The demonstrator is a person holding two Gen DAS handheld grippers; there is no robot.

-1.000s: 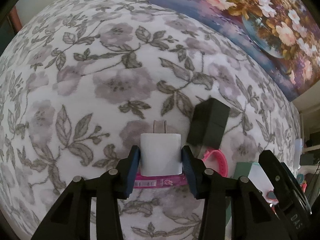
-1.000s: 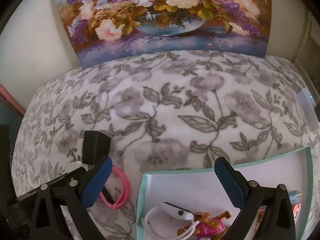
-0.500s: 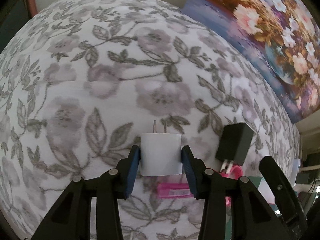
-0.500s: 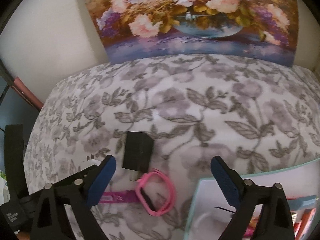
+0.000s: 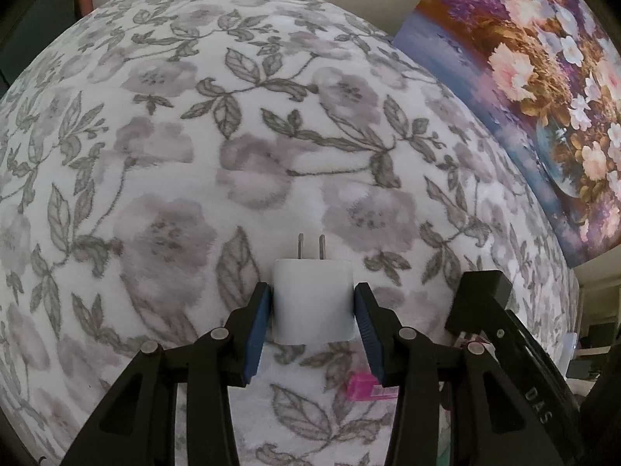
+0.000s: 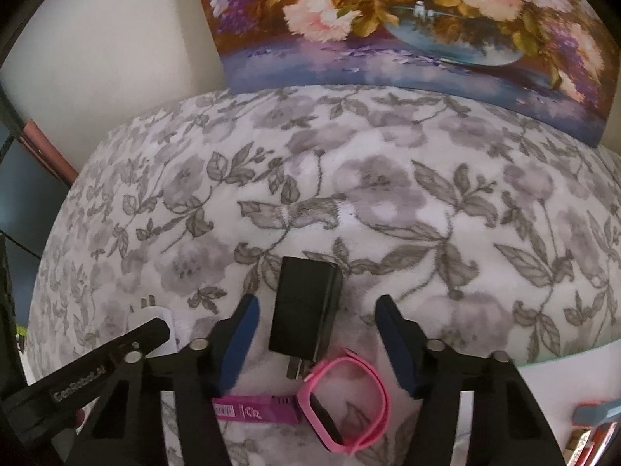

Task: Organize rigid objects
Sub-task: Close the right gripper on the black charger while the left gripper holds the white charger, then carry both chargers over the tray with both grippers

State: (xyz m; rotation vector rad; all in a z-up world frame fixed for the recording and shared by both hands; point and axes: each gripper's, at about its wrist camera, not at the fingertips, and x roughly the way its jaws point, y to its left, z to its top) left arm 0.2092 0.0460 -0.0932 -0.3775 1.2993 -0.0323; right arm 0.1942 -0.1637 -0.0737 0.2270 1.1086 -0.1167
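- While the left gripper (image 5: 313, 305) points down at the flowered blanket (image 5: 240, 163), its two blue pads press on the sides of a white charger (image 5: 313, 303), with the two metal prongs sticking out away from the camera.
- Over in the right wrist view, the right gripper (image 6: 315, 336) is closing its jaws, and a black charger (image 6: 304, 308) lies between them on the blanket; the pads do not touch it yet.
- Just below the black charger's prongs lies a pink watch (image 6: 345, 404), with its purple strap (image 6: 256, 408) running off to the left.
- At the right edge of that view is a white tray with a green rim (image 6: 562, 353). Bits of colored things (image 6: 594, 419) show at the tray's edge, too small to name.
- Only the right wrist view shows the whole pink watch and the tray. It also shows the white charger peeking out behind the left gripper's black arm.
- Only the left wrist view shows the grip on the white charger up close. It shows the black charger partly hidden by the right gripper's arm, and a small piece of the purple strap.
- Both views show a flower painting (image 6: 407, 19) leaning on the wall behind the blanket.
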